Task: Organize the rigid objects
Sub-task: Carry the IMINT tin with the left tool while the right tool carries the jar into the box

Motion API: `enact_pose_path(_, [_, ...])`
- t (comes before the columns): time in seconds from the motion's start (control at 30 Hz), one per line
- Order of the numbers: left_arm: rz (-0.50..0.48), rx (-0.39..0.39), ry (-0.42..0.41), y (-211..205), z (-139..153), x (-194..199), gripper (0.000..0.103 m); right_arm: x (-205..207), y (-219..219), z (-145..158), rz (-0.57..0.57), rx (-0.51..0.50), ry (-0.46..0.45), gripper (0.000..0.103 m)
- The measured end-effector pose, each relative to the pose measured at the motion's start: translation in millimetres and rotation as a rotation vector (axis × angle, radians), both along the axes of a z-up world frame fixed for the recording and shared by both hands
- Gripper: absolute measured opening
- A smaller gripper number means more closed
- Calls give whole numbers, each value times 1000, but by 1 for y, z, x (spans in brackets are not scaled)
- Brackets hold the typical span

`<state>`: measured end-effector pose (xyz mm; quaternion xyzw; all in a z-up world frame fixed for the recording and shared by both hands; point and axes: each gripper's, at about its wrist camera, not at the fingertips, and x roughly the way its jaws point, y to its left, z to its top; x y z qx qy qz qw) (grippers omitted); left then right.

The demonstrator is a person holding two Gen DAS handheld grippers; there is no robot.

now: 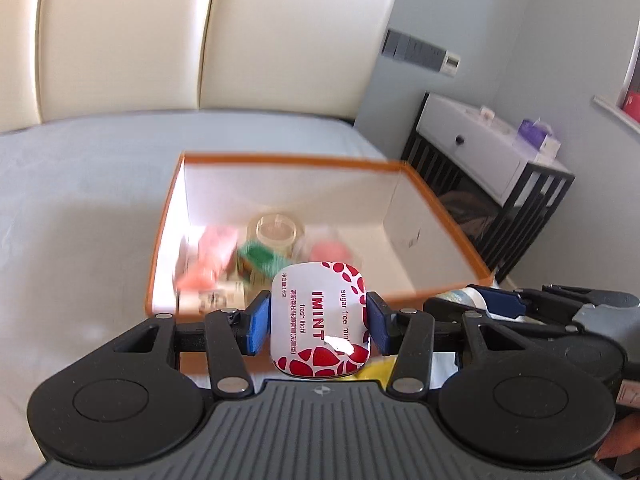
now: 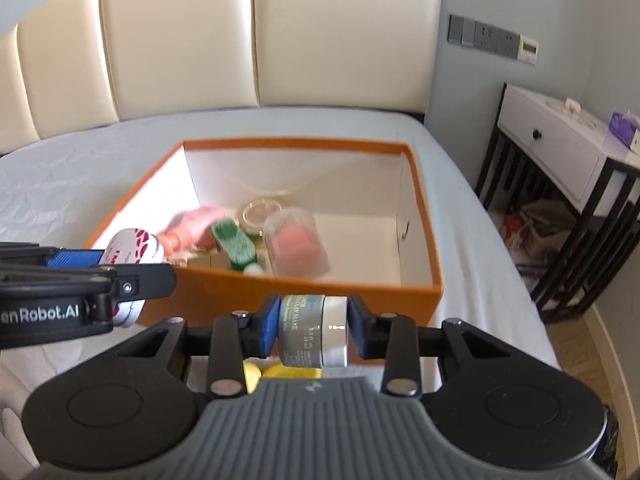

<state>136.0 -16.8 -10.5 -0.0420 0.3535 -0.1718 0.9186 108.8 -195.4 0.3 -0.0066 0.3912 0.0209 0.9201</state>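
While both tools hang over the bed (image 2: pixel 80 168) w/ its pale blue sheet, each is clamped on sth. Left tool (image 1: pixel 319 322): blue pads pressing both sides of a flat white mint tin (image 1: pixel 320 320) w/ red spots, held in the air just in front of the near wall of the orange box (image 1: pixel 440 208). Right tool (image 2: pixel 313 330): narrow grip on a small grey jar (image 2: pixel 310 330) w/ a silver lid, lying sideways between the pads, also just short of the box's near wall. Box is open, white inside, sits on the bed. In it, bunched at the left-front: a pink bottle (image 2: pixel 192 224), a green bottle (image 2: pixel 234 244), a clear round jar (image 2: pixel 258 214), a clear case w/ sth pink inside (image 2: pixel 298 248). A yellow thing (image 2: pixel 280 372) lies on the sheet under the right tool, mostly hidden. Cream padded headboard (image 2: pixel 180 60) behind, white nightstand (image 2: pixel 560 140) at right
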Motion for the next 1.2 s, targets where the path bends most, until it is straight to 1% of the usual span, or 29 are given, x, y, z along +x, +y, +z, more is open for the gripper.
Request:
enact_pose_path(0.13, [-3, -1, -31, -3, 13, 19, 56, 17, -3, 11, 1, -18, -44, 36])
enact_pose_path(0.23, [-19, -16, -12, -6, 14, 40, 56, 34, -4, 12, 7, -46, -44, 36])
enact_pose_path(0.33, [-25, 11, 4, -13, 8, 60, 56, 54, -7, 6, 12, -53, -11, 36])
enact_pose_path(0.57, [-40, 7, 67, -26, -17, 91, 56, 83, -7, -18, 37, -104, 73, 36])
enact_pose_path(0.7, [-39, 13, 99, -26, -33, 99, 56, 92, -4, -31, 65, -127, 120, 36])
enact_pose_path(0.93, [-75, 33, 183, -37, -60, 108, 56, 105, -3, -54, 132, -182, 214, 36])
enact_pose_path(1.1, [-78, 38, 220, -37, -67, 112, 56, 114, -6, -60, 157, -190, 239, 36])
enact_pose_path(1.2, [-70, 42, 235, -35, -71, 114, 56, 123, -7, -65, 163, -177, 285, 36])
